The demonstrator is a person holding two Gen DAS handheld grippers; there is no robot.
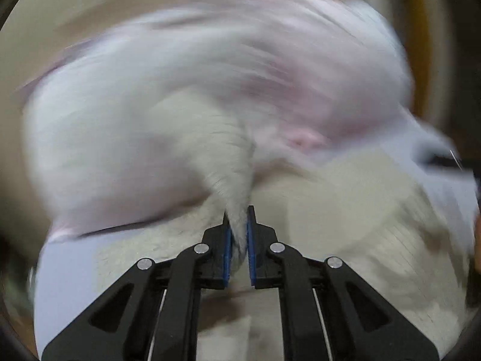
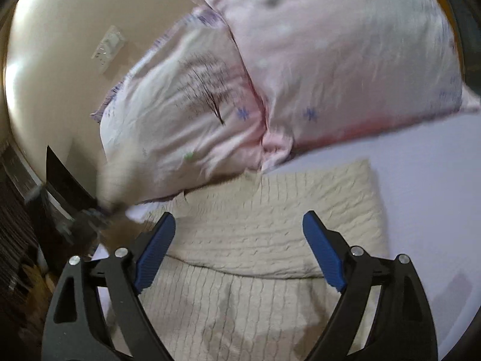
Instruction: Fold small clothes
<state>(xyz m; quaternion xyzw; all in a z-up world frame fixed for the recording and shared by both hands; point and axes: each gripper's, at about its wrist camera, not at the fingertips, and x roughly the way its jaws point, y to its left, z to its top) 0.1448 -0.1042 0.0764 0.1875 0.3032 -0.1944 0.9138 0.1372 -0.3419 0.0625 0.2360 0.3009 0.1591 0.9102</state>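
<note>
A cream cable-knit garment lies partly folded on a pale lilac bed sheet. In the left wrist view my left gripper is shut on a pinched-up fold of this knit, lifting it; the view is blurred by motion. In the right wrist view my right gripper is open and empty, its blue pads spread over the folded upper part of the garment, just above it. The left gripper shows as a blur at the garment's left edge.
Two pink floral pillows lie behind the garment at the head of the bed. A beige wall with a socket plate is behind. Dark furniture stands at the left beyond the bed's edge.
</note>
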